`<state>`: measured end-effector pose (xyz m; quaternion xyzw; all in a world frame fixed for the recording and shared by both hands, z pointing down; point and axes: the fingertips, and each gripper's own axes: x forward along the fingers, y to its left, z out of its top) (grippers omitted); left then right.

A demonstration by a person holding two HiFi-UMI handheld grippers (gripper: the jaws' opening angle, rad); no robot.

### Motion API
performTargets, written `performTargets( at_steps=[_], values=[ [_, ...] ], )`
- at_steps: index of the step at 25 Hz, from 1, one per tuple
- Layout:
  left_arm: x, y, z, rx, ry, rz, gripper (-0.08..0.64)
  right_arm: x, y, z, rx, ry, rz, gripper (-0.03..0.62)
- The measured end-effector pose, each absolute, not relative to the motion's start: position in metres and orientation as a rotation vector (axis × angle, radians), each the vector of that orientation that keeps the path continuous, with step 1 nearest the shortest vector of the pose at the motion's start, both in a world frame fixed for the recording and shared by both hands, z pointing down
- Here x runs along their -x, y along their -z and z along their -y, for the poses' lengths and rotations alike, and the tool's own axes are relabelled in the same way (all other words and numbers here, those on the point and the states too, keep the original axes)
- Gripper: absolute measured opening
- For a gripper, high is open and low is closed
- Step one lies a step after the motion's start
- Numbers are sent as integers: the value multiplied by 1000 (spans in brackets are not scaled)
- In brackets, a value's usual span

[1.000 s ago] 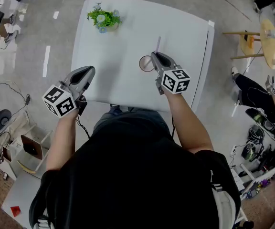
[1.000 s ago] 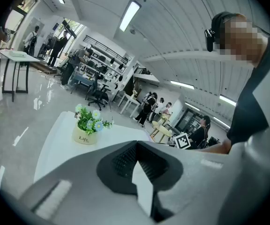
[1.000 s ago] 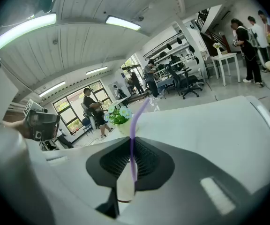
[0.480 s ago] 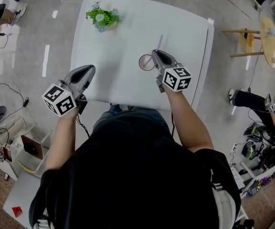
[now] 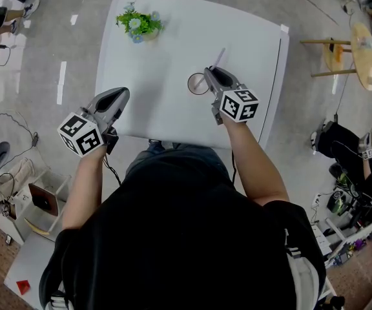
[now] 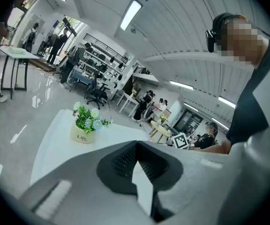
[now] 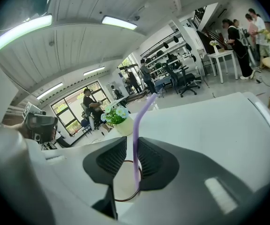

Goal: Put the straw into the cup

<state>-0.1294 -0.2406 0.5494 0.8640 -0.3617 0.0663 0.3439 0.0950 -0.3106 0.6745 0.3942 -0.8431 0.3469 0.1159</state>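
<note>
A clear cup (image 5: 197, 84) with a brown rim (image 7: 121, 184) stands on the white table (image 5: 173, 50), right of its middle. A purple straw (image 5: 216, 61) has its lower end inside the cup and leans away to the right. My right gripper (image 5: 210, 73) is just behind the cup. In the right gripper view its jaws (image 7: 131, 146) stand slightly parted, and the straw (image 7: 138, 139) runs up between them against the right pad, with a gap on its left. My left gripper (image 5: 120, 94) is shut and empty over the table's near left corner.
A small white pot of green and blue flowers (image 5: 139, 26) stands at the table's far left. A round wooden side table (image 5: 360, 53) is on the floor to the right. Cables and boxes (image 5: 41, 202) lie on the floor at the left.
The straw has tipped from nearly upright to a lean toward the right, with more of its length showing across the cup. Both grippers have barely moved.
</note>
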Motion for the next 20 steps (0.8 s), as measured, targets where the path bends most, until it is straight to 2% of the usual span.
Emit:
performTargets(
  at_steps=[11, 20],
  values=[
    [129, -541, 235, -2263, -163, 928, 1, -94, -674, 305, -1151, -1026, 2460, 152],
    [130, -534, 227, -2293, -157, 919, 2, -102, -666, 298, -1181, -999, 2456, 155]
  ],
)
